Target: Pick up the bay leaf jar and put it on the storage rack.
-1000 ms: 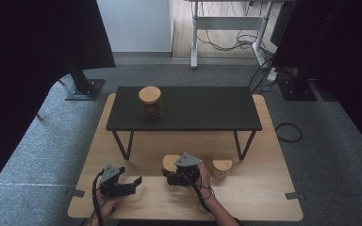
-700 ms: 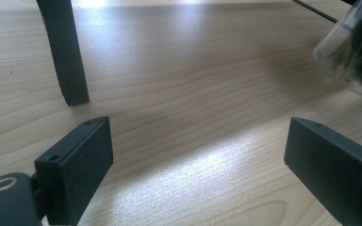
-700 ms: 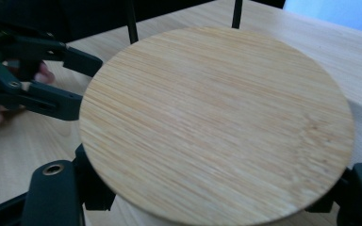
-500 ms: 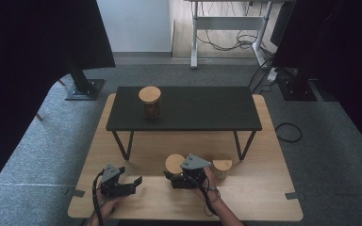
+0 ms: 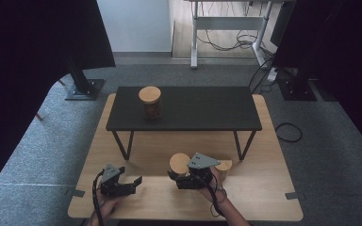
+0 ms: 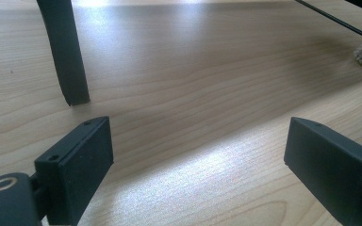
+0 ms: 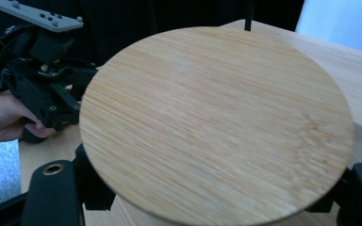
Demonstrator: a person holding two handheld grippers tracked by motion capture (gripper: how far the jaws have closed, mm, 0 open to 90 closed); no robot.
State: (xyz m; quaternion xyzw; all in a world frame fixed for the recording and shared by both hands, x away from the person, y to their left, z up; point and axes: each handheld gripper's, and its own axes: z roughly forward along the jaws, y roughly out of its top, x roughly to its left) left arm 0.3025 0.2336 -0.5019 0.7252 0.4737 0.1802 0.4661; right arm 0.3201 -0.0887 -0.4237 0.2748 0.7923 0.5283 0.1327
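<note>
On the bench (image 5: 264, 188), near its front edge: left gripper (image 5: 122, 184) toward the left corner, right gripper (image 5: 185, 178) midway, at a lidded jar (image 5: 179, 163); second jar (image 5: 223, 166) just right. Behind, on a raised shelf (image 5: 202, 110), third jar (image 5: 150, 101) at left.

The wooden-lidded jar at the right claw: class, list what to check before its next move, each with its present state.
1. Right claw around the jar: ok, the jaws stand on either side under the lid.
2. Firm grip: cannot tell, the lid hides the contact.
3. Left claw clear of the work: ok, open over the bare wooden table.
4. Neighbouring jar beside the right hand: not ok, very close.
5. Black shelf has free room: ok, one jar near its left end.
</note>
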